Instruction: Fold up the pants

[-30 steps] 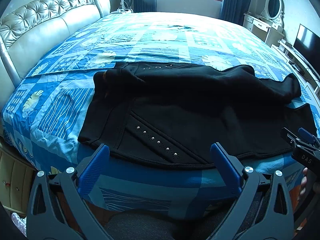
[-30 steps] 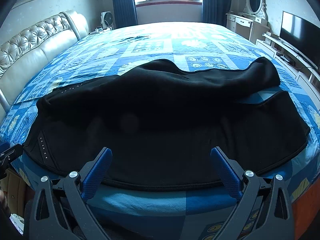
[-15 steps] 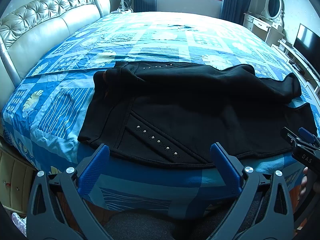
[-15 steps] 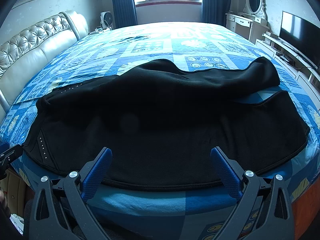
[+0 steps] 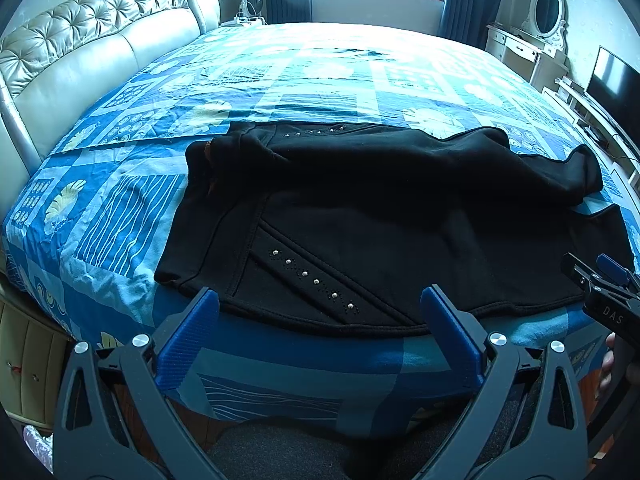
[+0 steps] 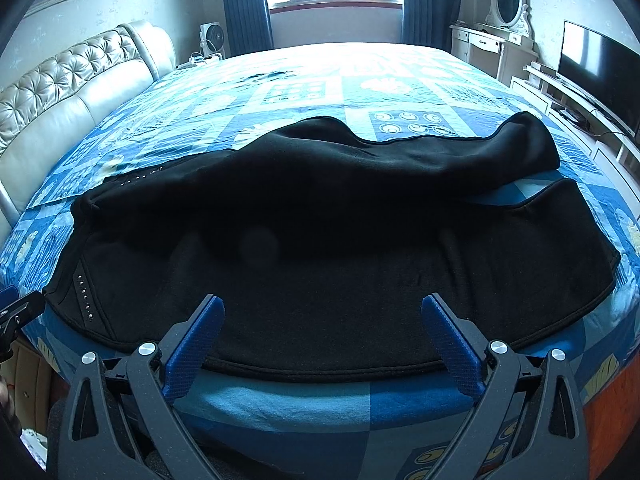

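Note:
Black pants (image 5: 360, 220) lie spread across the near side of the bed, waistband to the left, legs running right. A studded pocket seam (image 5: 312, 276) faces me. The far leg is rumpled and bunched at its right end (image 6: 524, 148). My left gripper (image 5: 320, 300) is open and empty, hovering just before the near edge of the pants by the pocket. My right gripper (image 6: 322, 308) is open and empty, just above the near hem at the pants' (image 6: 320, 240) middle. The right gripper also shows at the left wrist view's right edge (image 5: 600, 280).
The bed has a blue patterned quilt (image 5: 320, 72) and a tufted beige headboard (image 5: 80, 52) on the left. A dressing table with a mirror (image 6: 500, 40) and a TV (image 6: 596, 64) stand on the right. A fan (image 6: 212, 38) stands by the window.

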`<state>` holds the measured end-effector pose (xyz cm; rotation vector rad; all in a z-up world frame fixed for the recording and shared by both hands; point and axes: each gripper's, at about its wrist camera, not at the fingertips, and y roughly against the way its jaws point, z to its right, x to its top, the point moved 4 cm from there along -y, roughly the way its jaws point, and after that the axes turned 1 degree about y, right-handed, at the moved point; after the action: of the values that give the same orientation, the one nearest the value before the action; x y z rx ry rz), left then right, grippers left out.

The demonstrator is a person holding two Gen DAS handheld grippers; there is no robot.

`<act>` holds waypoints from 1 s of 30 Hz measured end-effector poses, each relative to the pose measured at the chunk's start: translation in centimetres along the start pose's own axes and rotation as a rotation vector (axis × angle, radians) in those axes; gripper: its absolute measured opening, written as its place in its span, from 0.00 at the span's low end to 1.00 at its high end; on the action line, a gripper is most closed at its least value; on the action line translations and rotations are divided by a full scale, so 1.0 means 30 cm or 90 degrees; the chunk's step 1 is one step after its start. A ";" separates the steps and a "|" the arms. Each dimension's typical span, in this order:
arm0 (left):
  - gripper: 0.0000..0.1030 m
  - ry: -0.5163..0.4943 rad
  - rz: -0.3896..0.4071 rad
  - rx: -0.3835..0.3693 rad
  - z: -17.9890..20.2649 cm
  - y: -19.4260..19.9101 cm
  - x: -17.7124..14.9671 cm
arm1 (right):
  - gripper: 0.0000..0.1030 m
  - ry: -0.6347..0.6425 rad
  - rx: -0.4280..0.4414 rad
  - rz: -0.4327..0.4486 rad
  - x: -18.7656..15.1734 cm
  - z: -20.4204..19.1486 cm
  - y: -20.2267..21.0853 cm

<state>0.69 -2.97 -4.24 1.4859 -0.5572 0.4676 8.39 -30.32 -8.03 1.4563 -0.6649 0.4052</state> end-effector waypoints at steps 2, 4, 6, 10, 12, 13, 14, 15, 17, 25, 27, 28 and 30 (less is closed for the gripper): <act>0.98 0.000 0.000 0.001 -0.001 0.000 -0.001 | 0.96 0.000 0.001 -0.001 0.000 0.000 -0.001; 0.98 0.000 0.000 0.000 0.000 0.000 0.000 | 0.96 0.000 0.001 -0.001 0.000 0.000 -0.001; 0.98 -0.001 0.000 0.000 0.000 0.000 0.000 | 0.96 0.000 0.000 0.000 0.000 0.001 -0.001; 0.98 0.000 0.000 0.000 0.000 0.000 0.000 | 0.96 0.001 0.001 -0.001 0.000 0.000 -0.002; 0.98 0.000 0.000 0.000 0.000 0.000 0.000 | 0.96 0.001 0.001 -0.001 -0.001 0.000 -0.002; 0.98 0.000 0.000 0.000 0.000 0.000 0.000 | 0.96 0.001 0.001 -0.001 0.000 -0.001 -0.002; 0.98 0.000 0.000 0.000 0.000 0.000 0.000 | 0.96 0.001 0.001 -0.001 0.000 -0.001 -0.003; 0.98 0.000 0.000 0.000 0.000 0.000 -0.001 | 0.96 0.001 0.001 -0.001 0.000 -0.001 -0.003; 0.98 0.000 0.000 0.000 0.000 0.000 0.000 | 0.96 0.001 0.002 -0.001 0.000 -0.001 -0.003; 0.98 -0.022 0.002 -0.029 0.007 0.003 0.003 | 0.96 0.007 0.033 -0.011 0.006 -0.005 -0.004; 0.98 -0.045 -0.003 -0.053 -0.006 0.003 0.021 | 0.96 0.008 0.066 -0.011 0.025 -0.003 -0.004; 0.98 -0.050 -0.006 -0.063 -0.023 -0.003 0.038 | 0.96 0.010 0.092 -0.010 0.042 -0.002 -0.004; 0.98 -0.036 -0.008 -0.090 -0.091 -0.022 0.080 | 0.96 0.011 0.141 -0.007 0.076 0.000 -0.007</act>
<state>3.17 -0.39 -3.30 1.3701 -0.6123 0.3700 10.23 -30.64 -6.74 1.6627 -0.6123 0.4953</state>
